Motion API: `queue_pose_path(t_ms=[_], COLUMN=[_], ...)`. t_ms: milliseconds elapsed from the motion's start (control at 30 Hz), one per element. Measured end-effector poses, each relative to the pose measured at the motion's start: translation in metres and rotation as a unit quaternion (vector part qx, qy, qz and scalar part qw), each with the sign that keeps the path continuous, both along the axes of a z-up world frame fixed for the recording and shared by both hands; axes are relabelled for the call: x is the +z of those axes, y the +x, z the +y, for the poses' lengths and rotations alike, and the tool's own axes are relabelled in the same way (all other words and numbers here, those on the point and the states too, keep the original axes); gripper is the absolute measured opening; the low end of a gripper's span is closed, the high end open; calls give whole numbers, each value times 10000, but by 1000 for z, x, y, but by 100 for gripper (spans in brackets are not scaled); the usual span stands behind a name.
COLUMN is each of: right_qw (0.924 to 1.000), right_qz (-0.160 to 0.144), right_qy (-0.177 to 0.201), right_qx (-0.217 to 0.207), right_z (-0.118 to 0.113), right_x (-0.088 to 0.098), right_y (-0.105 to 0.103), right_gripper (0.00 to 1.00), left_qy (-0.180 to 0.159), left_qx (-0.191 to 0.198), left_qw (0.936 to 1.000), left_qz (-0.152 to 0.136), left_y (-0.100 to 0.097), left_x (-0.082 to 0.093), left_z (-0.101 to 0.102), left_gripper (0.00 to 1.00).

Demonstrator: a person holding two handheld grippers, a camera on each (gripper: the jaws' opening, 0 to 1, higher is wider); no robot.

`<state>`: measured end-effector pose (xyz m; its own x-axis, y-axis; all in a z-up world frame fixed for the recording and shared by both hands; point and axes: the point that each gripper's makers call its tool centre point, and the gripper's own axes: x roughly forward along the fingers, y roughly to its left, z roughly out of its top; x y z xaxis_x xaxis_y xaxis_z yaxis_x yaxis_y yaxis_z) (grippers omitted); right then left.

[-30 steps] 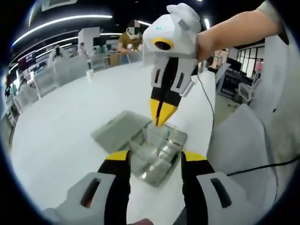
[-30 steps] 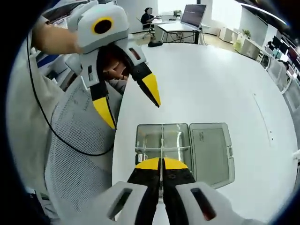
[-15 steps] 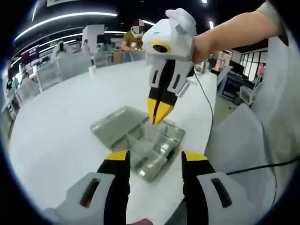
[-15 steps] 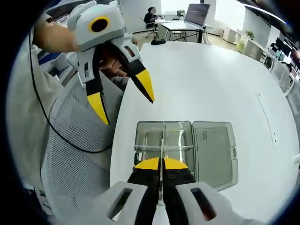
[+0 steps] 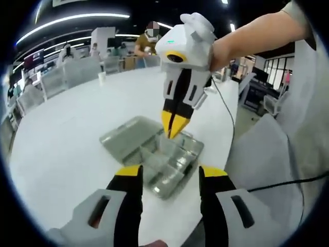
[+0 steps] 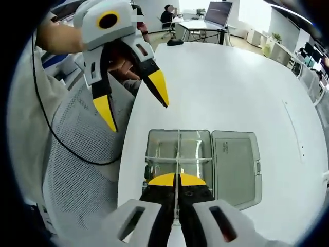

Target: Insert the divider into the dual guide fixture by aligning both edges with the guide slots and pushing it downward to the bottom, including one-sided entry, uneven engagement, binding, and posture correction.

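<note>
A clear plastic box, the guide fixture, lies on the white table with its lid folded open beside it. My right gripper is shut on a thin clear divider, held upright over the box's middle line. The divider's lower edge is down among the box's inner walls; how deep it sits I cannot tell. My left gripper hangs open above the near side of the box, holding nothing.
The white table stretches wide beyond the box. The box sits near the table edge, where the person's torso and a black cable are. Chairs and desks stand in the background.
Almost nothing has changed. The right gripper stays shut on the divider over the box, and the open left gripper has drifted only slightly.
</note>
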<state>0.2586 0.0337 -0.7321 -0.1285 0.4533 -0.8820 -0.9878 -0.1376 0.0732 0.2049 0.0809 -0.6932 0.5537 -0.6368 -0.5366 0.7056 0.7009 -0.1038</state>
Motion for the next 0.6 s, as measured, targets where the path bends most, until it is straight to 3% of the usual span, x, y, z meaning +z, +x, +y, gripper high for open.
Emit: queue_pose_path(t_ms=[600], right_qw=[9999], right_qz=[-4], right_qy=[-115], right_qx=[83], right_z=[1], right_x=[-4], right_y=[0], right_gripper=[0], left_qy=[-20], left_qx=[32], left_qw=[10000], left_qz=[-3], left_y=[2], left_x=[0], left_z=[2], left_gripper=[42])
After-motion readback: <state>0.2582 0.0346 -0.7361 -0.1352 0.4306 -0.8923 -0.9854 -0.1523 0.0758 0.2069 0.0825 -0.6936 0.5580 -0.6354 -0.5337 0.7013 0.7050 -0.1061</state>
